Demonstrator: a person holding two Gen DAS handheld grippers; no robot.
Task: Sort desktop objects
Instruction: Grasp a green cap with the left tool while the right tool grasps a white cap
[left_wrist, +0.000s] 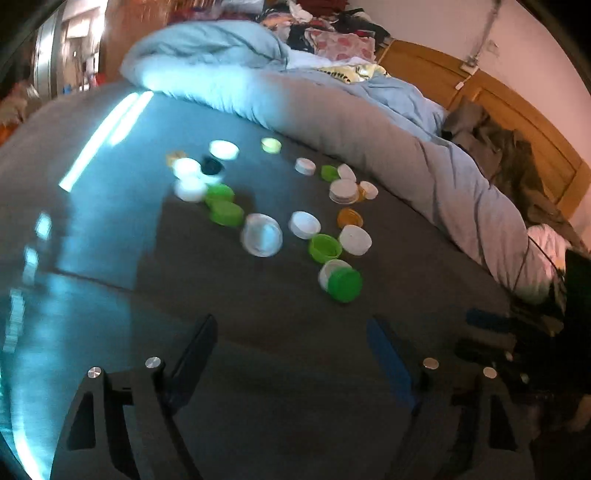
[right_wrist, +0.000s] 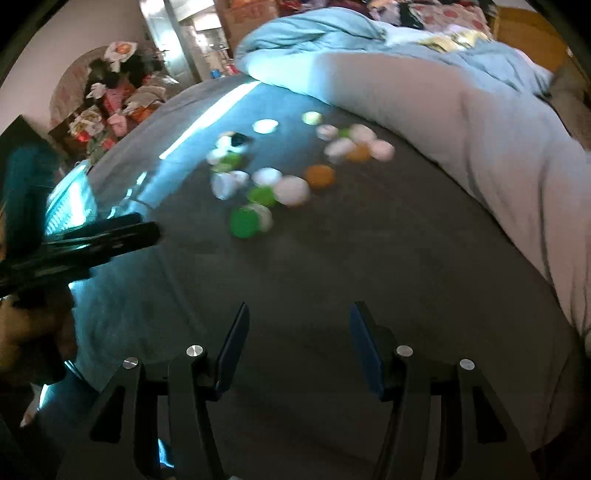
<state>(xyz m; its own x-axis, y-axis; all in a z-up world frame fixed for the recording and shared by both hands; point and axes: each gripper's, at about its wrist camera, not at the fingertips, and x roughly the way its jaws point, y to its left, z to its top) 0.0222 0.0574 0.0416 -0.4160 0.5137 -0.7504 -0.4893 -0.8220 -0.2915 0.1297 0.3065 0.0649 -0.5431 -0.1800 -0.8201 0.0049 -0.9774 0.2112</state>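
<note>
Caps of mixed colours lie scattered on the grey table (left_wrist: 110, 229), all ahead of both my grippers, none within reach of the fingers. My left gripper (left_wrist: 291, 354) has its jaws spread wide and carries nothing. My right gripper (right_wrist: 297, 343) is likewise parted, also with nothing between its fingers.

Nearest candidate: the green cap (left_wrist: 345, 284), leaning against a white cap (left_wrist: 327, 271). In the left wrist view it sits ahead and slightly to the right of the gap between my left fingers. In the right wrist view the same green cap (right_wrist: 243, 221) lies ahead and to the left of my right gripper, farther off. A round cap has no long axis, so approach angle matters little; the touching white neighbour does.

Judgement: the left gripper is nearer, though motion blur limits certainty. Bedding (left_wrist: 369, 122) borders the table's far edge
</note>
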